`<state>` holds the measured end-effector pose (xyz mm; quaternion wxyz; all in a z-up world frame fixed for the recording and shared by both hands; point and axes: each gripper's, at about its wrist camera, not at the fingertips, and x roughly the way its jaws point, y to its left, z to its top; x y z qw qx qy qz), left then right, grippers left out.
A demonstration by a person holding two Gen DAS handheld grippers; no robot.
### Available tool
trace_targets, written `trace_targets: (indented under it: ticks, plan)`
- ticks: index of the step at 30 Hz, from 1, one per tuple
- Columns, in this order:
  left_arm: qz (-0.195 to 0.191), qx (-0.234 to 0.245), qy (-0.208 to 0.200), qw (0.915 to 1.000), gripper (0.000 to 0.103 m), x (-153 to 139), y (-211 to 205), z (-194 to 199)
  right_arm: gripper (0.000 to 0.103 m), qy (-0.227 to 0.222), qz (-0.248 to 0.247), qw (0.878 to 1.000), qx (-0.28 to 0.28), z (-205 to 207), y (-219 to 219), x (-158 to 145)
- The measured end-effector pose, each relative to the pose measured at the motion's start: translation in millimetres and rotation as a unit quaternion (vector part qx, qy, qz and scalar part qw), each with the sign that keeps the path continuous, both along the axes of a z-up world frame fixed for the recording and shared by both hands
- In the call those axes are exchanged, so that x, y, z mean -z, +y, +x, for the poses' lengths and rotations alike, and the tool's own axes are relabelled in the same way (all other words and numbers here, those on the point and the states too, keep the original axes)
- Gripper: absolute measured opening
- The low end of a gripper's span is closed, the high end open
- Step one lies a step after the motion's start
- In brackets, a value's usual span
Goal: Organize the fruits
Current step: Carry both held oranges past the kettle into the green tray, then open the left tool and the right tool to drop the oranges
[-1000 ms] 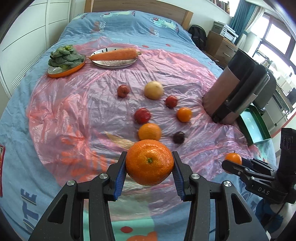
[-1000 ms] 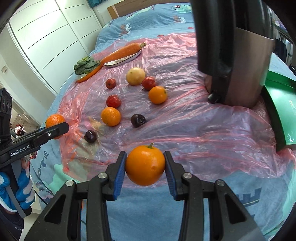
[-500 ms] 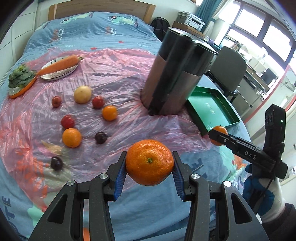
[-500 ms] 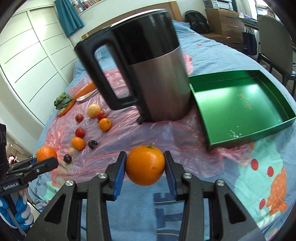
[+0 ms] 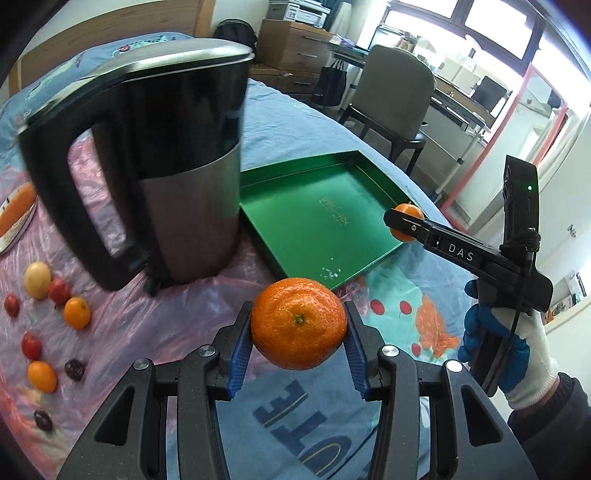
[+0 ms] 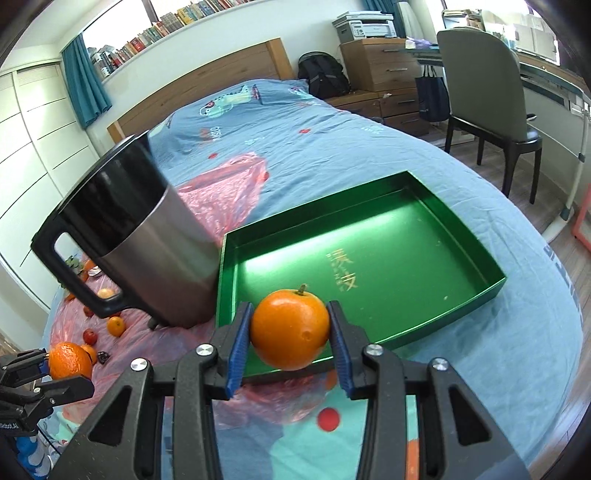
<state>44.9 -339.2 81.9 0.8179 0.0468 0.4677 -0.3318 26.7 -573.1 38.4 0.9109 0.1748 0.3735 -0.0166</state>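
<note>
Each claw, left (image 5: 298, 334) and right (image 6: 290, 334), grips an orange; the shallow green metal tray (image 6: 476, 243) holds nothing, and small fruits (image 5: 75, 313) lie uncollected on the bed.

A bedroom held a bed (image 6: 332, 147) with a blue patterned cover and a wooden headboard (image 6: 207, 77). A grey chair (image 6: 484, 81), a wooden drawer chest (image 6: 376, 66) and white wardrobe doors (image 6: 26, 147) stood around it. Daylight came through windows (image 5: 491, 26), beside teal curtains (image 6: 83, 81).
</note>
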Motion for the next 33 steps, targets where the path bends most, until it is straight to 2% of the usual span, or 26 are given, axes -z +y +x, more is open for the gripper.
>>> trace_targets:
  ticks: [5, 11, 19, 26, 33]
  plan:
    - [0.033, 0.017, 0.001, 0.9993, 0.040, 20.1, -52.5, 27.6, 0.042, 0.009, -0.017, 1.000, 0.011, 28.2, -28.0, 20.7]
    - [0.065, 0.019, 0.012, 0.9976, 0.040, 50.1, -87.5, 56.9, 0.042, 0.025, -0.031, 0.999, 0.019, 59.3, -48.5, 46.4]
    - [0.097, 0.016, 0.013, 0.9951, 0.040, 85.8, -110.8, 76.9, 0.042, 0.038, -0.081, 0.995, 0.033, 89.1, -67.1, 63.3]
    - [0.112, 0.014, 0.003, 0.9936, 0.040, 99.3, -122.3, 86.2, 0.042, 0.053, -0.105, 0.992, 0.037, 112.9, -72.3, 73.3]
    - [0.135, 0.022, -0.010, 0.9905, 0.041, 107.7, -129.6, 84.2, 0.043, 0.064, -0.130, 0.989, 0.033, 115.1, -62.2, 83.9]
